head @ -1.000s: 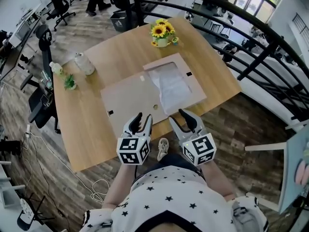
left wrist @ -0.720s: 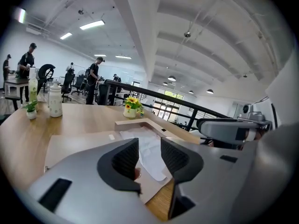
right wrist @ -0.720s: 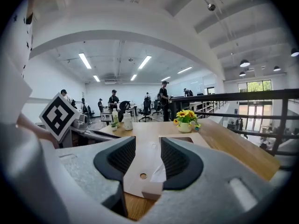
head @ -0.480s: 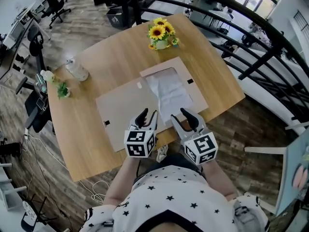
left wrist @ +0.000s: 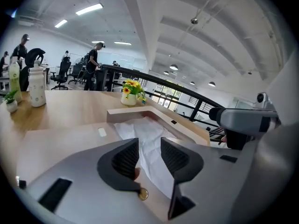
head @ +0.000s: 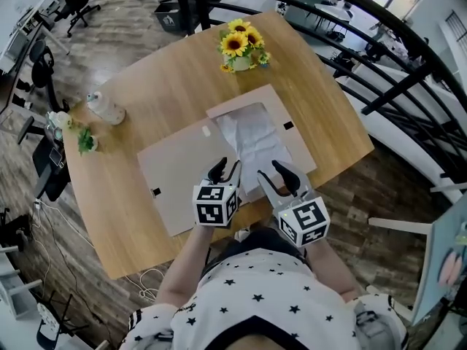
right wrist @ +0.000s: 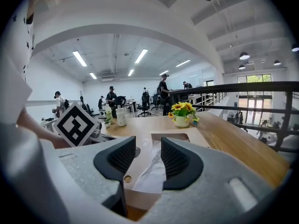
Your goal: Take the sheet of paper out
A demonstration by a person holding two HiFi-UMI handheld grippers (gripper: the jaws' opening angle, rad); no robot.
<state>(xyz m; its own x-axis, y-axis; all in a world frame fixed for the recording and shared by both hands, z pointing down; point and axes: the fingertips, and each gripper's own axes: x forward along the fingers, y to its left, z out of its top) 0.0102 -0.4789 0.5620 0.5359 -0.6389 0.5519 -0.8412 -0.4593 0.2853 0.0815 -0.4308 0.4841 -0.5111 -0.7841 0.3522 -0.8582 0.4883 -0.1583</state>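
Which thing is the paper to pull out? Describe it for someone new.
On the light wooden table lies a flat brown cardboard folder, opened out, near the yellow sunflower pot. In its framed half on the person's right sits the crumpled white sheet of paper: the only white, wrinkled thing against smooth brown card.

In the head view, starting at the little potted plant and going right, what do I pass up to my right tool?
Small potted plant, white bottle, left tool, right tool. The sheet of paper and the sunflowers overlap them sideways, so I skip both.
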